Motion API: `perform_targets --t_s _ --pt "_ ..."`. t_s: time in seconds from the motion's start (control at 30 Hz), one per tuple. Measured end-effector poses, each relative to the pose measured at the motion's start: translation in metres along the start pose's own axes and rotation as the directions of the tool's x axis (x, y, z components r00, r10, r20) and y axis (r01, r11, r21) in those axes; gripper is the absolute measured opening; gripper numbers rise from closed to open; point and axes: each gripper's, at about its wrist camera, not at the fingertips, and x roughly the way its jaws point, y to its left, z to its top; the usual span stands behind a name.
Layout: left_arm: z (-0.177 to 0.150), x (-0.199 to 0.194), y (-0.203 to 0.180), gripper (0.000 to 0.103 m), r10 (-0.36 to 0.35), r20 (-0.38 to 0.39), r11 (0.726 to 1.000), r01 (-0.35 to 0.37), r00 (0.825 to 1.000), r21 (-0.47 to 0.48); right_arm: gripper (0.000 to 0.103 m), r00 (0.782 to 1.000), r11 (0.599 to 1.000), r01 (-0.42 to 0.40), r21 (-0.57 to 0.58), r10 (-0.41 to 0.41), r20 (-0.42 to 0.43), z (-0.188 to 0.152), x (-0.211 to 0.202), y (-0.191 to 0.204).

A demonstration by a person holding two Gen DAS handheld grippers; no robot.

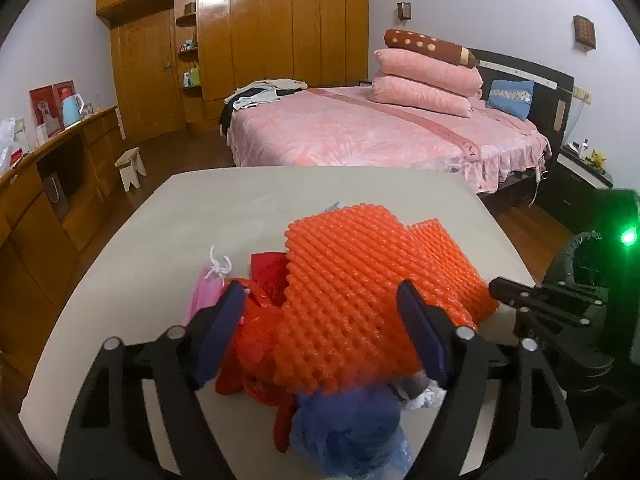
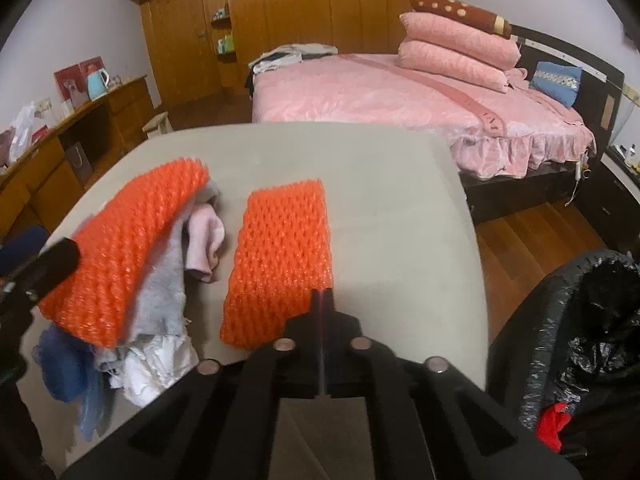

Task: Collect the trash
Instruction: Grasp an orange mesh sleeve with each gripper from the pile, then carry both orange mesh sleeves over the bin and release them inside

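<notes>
The left gripper (image 1: 320, 320) points down over a heap of trash at the near edge of the beige table (image 1: 248, 208), its jaws standing wide on either side of a large orange foam net (image 1: 360, 276); the blue pads (image 1: 224, 332) flank the net, and I cannot tell whether they press it. Under that net lie a red plastic bag (image 1: 256, 320), a blue plastic bag (image 1: 352, 420), a pink face mask (image 1: 208, 292) and white crumpled paper (image 2: 152, 368).

The right gripper (image 2: 322, 300) tilts down at the table with its jaws fully closed, their tips at the near right corner of a smaller orange foam net (image 2: 280, 256) lying flat beside the heap; whether that corner is pinched cannot be told.

A bin lined with a black bag (image 2: 580, 320) stands just right of the table. Beyond it are a pink-covered bed (image 1: 360, 128) with stacked pillows (image 1: 428, 76), a wooden wardrobe (image 1: 260, 20) and a long wooden sideboard (image 1: 48, 184) along the left wall
</notes>
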Motion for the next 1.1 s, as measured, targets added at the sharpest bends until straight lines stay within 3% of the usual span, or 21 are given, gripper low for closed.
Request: perform_targets --t_s 0.13,0.3,0.33,0.4,0.47,0.5,0.57,0.63,0.67,0.7,0.8,0.9,1.1 --pt "0.000 0.002 -0.005 0.063 -0.014 -0.013 1.000 0.014 1.000 0.005 0.000 0.999 1.000 0.002 0.009 -0.002 0.033 0.002 -0.013 -0.002" --pt "-0.002 0.004 -0.008 0.064 -0.018 -0.016 1.000 0.018 1.000 0.007 0.002 0.999 1.000 0.004 -0.005 -0.003 0.036 0.005 -0.013 -0.003" --pt "-0.002 0.005 -0.008 0.069 -0.018 -0.017 1.000 0.018 1.000 0.008 0.004 1.000 1.000 -0.002 0.001 0.002 0.031 0.006 -0.010 -0.004" --pt "-0.003 0.005 -0.008 0.074 -0.018 -0.017 1.000 0.018 1.000 0.006 0.018 1.000 1.000 -0.020 0.010 0.020 0.006 0.008 -0.001 -0.006" --pt "-0.004 0.008 -0.009 0.074 -0.020 -0.027 1.000 0.020 0.999 0.006 0.024 1.000 1.000 -0.026 0.006 0.026 -0.008 0.008 0.004 -0.004" --pt "-0.005 0.010 -0.009 0.073 -0.026 -0.034 1.000 0.026 0.999 0.004 0.034 0.999 1.000 -0.031 0.001 0.031 -0.019 0.008 0.007 -0.002" --pt "-0.005 0.012 -0.009 0.064 -0.035 -0.040 0.999 0.035 0.999 -0.001 0.048 0.998 0.999 -0.032 -0.003 0.032 -0.052 0.008 0.015 0.002" --pt "-0.006 0.014 -0.010 0.054 -0.038 -0.042 0.999 0.039 0.998 0.004 0.048 0.997 0.999 -0.042 -0.004 0.042 -0.069 0.007 0.020 0.005" --pt "-0.007 0.014 -0.009 0.050 -0.041 -0.038 0.999 0.041 0.998 0.004 0.042 0.995 0.999 -0.046 -0.007 0.045 -0.085 0.006 0.023 0.006" --pt "-0.007 0.014 -0.010 0.042 -0.040 -0.036 0.999 0.040 0.999 0.006 0.028 0.994 0.998 -0.060 -0.007 0.059 -0.090 0.006 0.025 0.006" --pt "-0.006 0.012 -0.011 0.025 -0.050 -0.027 0.999 0.050 0.998 0.007 0.013 0.990 0.994 -0.105 0.005 0.105 -0.094 0.005 0.024 0.006" --pt "-0.004 0.011 -0.011 0.017 -0.054 -0.023 0.998 0.054 0.998 0.009 0.011 0.993 0.995 -0.095 -0.010 0.095 -0.064 0.006 0.015 0.007" --pt "0.005 -0.002 -0.009 0.013 -0.042 0.025 0.999 0.041 0.999 0.003 0.011 0.998 0.998 -0.063 -0.011 0.063 0.016 0.012 -0.013 0.004"
